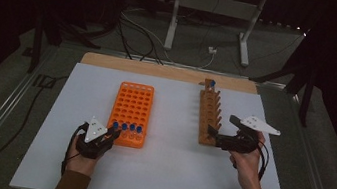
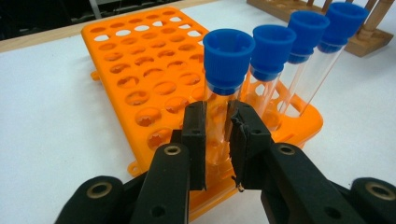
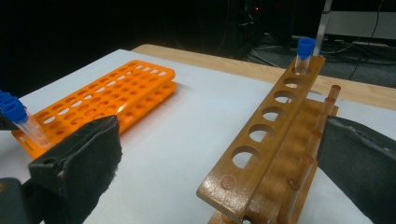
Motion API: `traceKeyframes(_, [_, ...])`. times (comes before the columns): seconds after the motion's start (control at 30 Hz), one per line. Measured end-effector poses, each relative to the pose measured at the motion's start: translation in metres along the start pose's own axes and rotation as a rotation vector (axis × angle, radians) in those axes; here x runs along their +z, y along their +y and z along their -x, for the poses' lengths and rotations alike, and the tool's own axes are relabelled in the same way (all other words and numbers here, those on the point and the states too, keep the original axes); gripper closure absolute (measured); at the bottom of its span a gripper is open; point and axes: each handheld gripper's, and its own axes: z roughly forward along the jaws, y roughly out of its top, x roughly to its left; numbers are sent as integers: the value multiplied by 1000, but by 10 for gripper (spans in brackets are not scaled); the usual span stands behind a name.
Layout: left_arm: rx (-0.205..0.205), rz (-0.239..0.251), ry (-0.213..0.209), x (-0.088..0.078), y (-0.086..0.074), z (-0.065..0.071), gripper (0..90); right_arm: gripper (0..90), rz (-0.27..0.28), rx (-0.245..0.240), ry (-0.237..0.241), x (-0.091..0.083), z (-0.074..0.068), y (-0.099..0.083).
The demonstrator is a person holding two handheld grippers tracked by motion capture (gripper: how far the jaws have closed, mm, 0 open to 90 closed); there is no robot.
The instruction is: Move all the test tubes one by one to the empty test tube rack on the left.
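An orange tube rack (image 1: pixel 132 100) lies left of centre on the white sheet. Several clear tubes with blue caps (image 1: pixel 126 127) stand in its near row. My left gripper (image 2: pixel 218 140) is shut on the leftmost of them (image 2: pixel 227 56), pads pressed on the glass below the cap; the tube stands upright in its hole. A wooden rack (image 1: pixel 209 113) lies right of centre, with one blue-capped tube (image 3: pixel 304 51) in its far hole. My right gripper (image 3: pixel 219 140) is open wide at that rack's near end (image 3: pixel 243 177), its jaws on either side and not touching it.
The white sheet (image 1: pixel 164 175) covers a wooden table whose bare far edge (image 1: pixel 160 69) shows. Beyond it on the floor lie cables (image 1: pixel 140 34) and a stand's metal legs (image 1: pixel 172 24). Metal rails run along both sides of the table.
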Motion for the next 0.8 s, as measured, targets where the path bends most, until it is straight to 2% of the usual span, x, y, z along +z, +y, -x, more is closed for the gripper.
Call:
traceKeyframes(0.47, [26, -19, 1, 3, 0, 1, 786, 3, -9, -4, 3, 3, -1, -3])
traceKeyframes(0.8, [25, -28, -1, 3, 0, 1, 783, 3, -12, 0, 10, 4, -2, -4])
